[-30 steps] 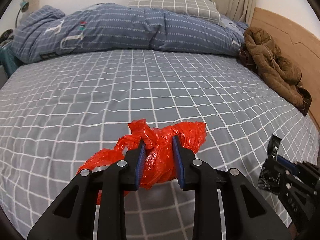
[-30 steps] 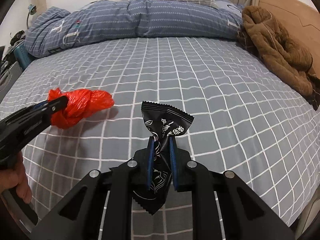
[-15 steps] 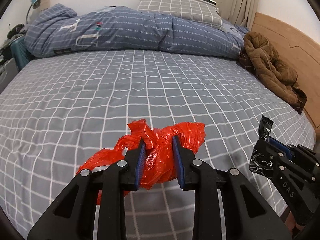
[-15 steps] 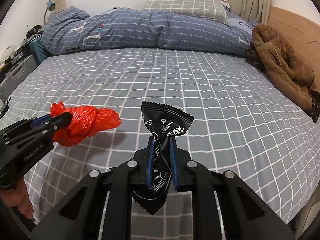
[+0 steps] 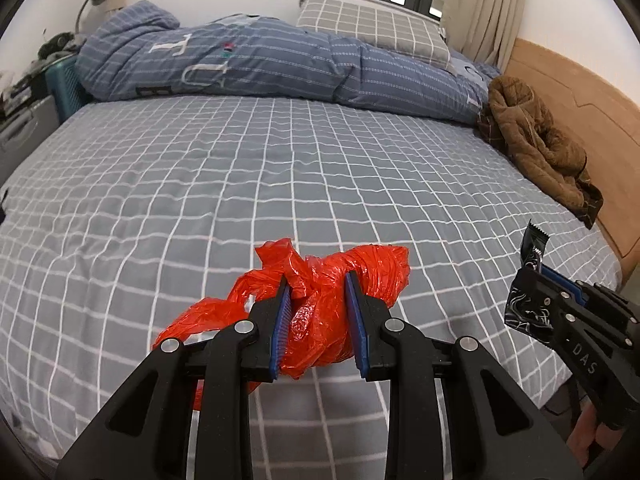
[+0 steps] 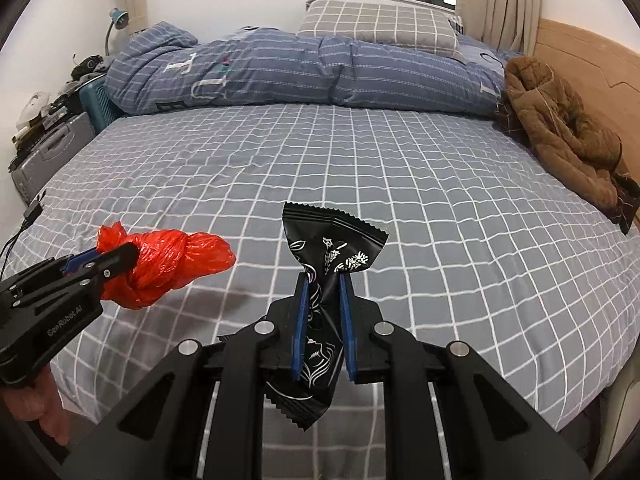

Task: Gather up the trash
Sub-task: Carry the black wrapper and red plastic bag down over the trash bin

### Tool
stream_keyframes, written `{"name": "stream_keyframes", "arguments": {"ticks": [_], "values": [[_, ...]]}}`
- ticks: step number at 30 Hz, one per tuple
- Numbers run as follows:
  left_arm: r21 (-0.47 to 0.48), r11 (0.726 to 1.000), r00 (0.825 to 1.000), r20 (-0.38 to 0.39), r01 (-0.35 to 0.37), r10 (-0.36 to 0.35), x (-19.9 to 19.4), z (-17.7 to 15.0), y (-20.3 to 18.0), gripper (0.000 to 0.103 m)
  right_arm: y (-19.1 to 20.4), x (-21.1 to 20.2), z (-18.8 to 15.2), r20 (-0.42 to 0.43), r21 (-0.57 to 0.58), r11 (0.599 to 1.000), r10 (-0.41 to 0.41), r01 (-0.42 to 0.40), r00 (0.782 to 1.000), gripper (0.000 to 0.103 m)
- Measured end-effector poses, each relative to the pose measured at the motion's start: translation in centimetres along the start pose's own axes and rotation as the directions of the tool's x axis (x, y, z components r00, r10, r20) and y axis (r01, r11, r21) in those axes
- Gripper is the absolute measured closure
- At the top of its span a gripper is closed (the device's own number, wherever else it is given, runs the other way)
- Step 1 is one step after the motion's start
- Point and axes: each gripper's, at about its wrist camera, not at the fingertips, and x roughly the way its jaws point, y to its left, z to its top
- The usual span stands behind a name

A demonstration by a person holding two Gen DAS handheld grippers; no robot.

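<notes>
My left gripper [image 5: 316, 280] is shut on a crumpled red plastic bag [image 5: 320, 304], held in the air above the grey checked bed [image 5: 240, 184]. The same bag [image 6: 168, 264] and left gripper [image 6: 120, 258] show at the left of the right wrist view. My right gripper [image 6: 323, 280] is shut on a black snack wrapper [image 6: 332, 248] with white print, its ends sticking out above and below the blue pads. In the left wrist view that wrapper [image 5: 528, 300] and right gripper [image 5: 540, 276] appear at the right edge.
A rolled blue striped quilt [image 6: 280, 72] and a checked pillow [image 6: 380, 24] lie at the far side. A brown jacket [image 6: 560, 132] rests by the wooden headboard [image 6: 592, 64]. A nightstand with clutter [image 6: 44, 136] and a lamp stand at the left. A hand [image 6: 36, 412] holds the left gripper.
Both grippers have pulled back and up from the bed, each keeping its grip. More of the bed, the window and the nightstand has come into view.
</notes>
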Motion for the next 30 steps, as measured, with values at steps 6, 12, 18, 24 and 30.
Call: {"name": "stream_keyframes", "arguments": {"ticks": [6,12,18,24,30], "values": [[0.003,1.000,1.000,0.012,0.003,-0.003,-2.6,-1.4,0.1,0.077,0.7,-1.9,-1.3,0.005,0.006,1.000,0.009,-0.009,1.000,0.088],[0.029,1.000,1.000,0.009,-0.002,0.002,-4.5,-3.0,-0.3,0.077,1.4,-3.9,-2.5,0.020,-0.003,1.000,0.007,-0.007,1.000,0.088],[0.038,0.999,1.000,0.001,-0.002,0.002,-5.7,-4.4,-0.4,0.077,1.8,-5.4,-3.7,0.021,-0.013,1.000,0.005,-0.005,1.000,0.088],[0.045,0.999,1.000,-0.013,-0.001,0.002,-6.6,-5.8,-0.4,0.077,2.3,-6.6,-5.2,0.015,-0.021,1.000,0.010,-0.009,1.000,0.088],[0.042,0.999,1.000,-0.005,-0.002,0.002,-8.4,-6.9,0.0,0.077,3.2,-7.9,-7.0,0.008,-0.037,0.999,0.023,-0.023,1.000,0.088]]}}
